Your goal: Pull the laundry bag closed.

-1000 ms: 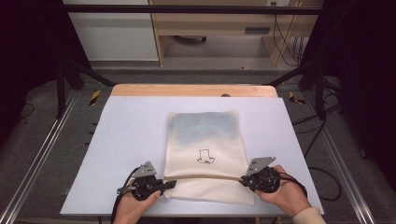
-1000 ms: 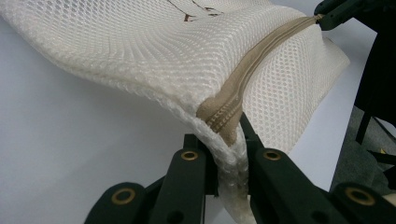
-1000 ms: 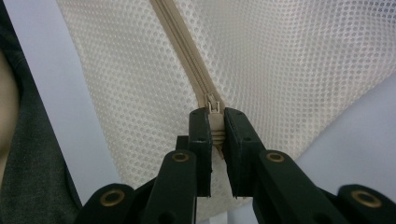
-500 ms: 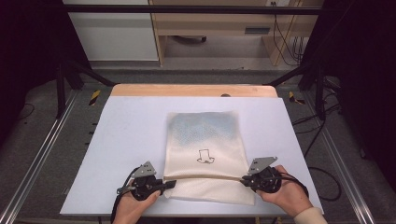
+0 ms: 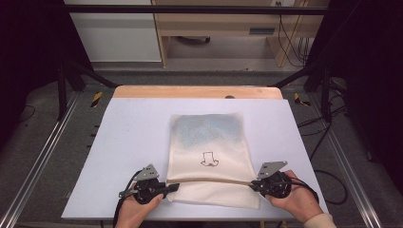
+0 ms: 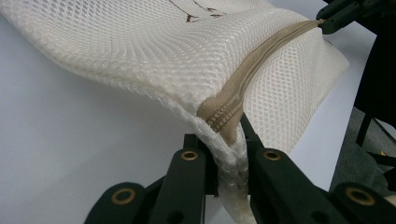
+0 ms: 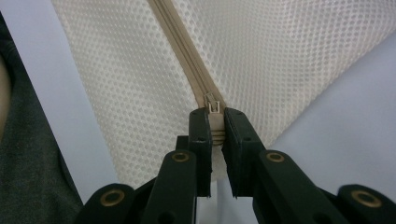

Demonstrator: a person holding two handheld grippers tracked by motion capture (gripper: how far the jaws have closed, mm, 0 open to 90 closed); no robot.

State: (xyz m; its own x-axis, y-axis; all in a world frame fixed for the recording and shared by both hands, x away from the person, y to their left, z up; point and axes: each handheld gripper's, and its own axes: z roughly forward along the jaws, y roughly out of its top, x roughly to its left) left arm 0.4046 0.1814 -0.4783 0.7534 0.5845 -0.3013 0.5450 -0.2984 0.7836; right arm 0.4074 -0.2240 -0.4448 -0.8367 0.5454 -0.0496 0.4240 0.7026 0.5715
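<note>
Mesh bag (image 5: 209, 156) flat on white table (image 5: 128, 142), my left gripper (image 6: 227, 149) clenching its zipper (image 6: 261, 65) end, my right gripper (image 7: 215, 123) clamped at the slider (image 7: 213, 102).

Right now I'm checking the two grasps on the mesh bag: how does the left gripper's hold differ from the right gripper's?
The left gripper pinches the bunched edge of the mesh bag at the zipper's end, fabric folding between its jaws. The right gripper clamps the tape at the opposite end, just behind the slider, with the mesh flat there. Both are shut on the zipper line, which runs between them.
</note>
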